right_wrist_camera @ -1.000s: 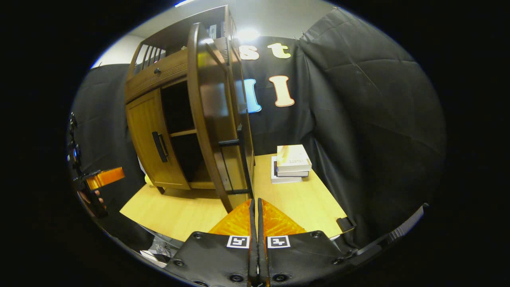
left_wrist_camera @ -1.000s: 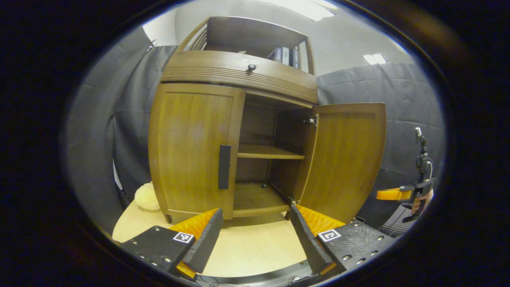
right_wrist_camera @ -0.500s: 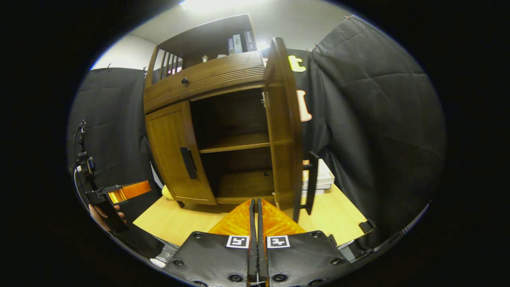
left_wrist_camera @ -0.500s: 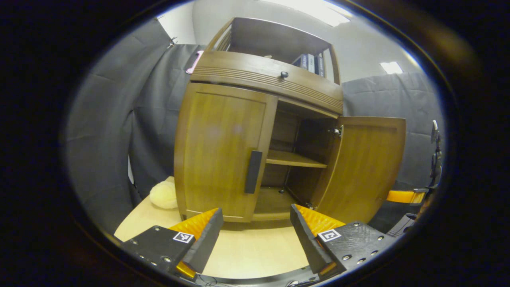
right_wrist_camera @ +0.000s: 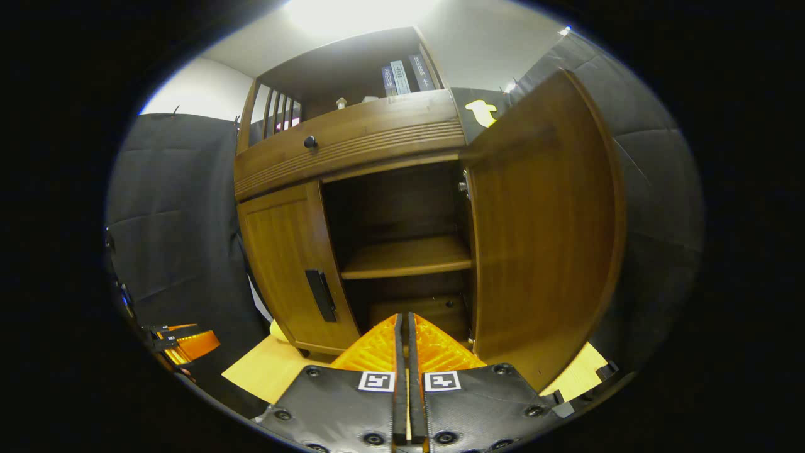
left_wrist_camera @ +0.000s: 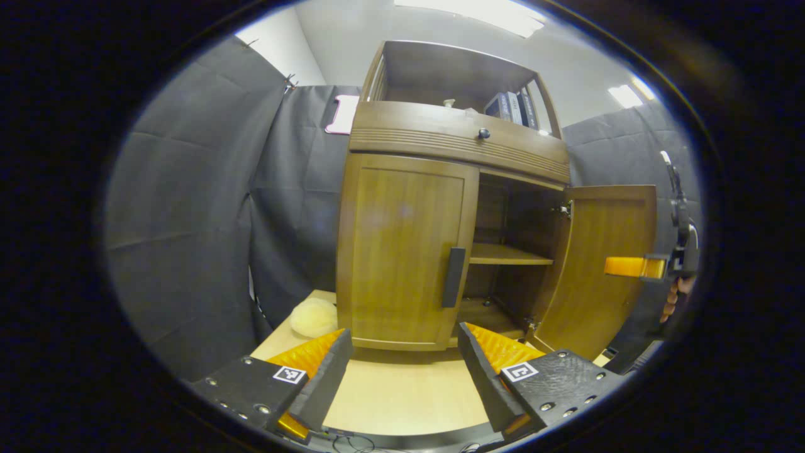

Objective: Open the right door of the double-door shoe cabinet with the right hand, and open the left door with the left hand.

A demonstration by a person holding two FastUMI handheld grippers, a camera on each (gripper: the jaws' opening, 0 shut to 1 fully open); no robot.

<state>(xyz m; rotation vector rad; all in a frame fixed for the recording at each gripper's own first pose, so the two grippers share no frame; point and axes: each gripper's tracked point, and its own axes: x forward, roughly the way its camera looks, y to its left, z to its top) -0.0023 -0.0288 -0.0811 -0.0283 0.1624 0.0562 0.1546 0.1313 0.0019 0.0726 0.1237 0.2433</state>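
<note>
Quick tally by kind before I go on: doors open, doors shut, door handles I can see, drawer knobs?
Open doors: 1, the right door
Shut doors: 1, the left door
Door handles in sight: 1, the dark bar handle on the left door
Drawer knobs: 1, the round knob
Total: 4

Left gripper [left_wrist_camera: 402, 352] agape, right gripper [right_wrist_camera: 404, 333] closed, empty.

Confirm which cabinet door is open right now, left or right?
The right door: it is swung out, showing the inner shelf. The left door sits flush and shut, its dark handle untouched, ahead of the open left gripper.
</note>
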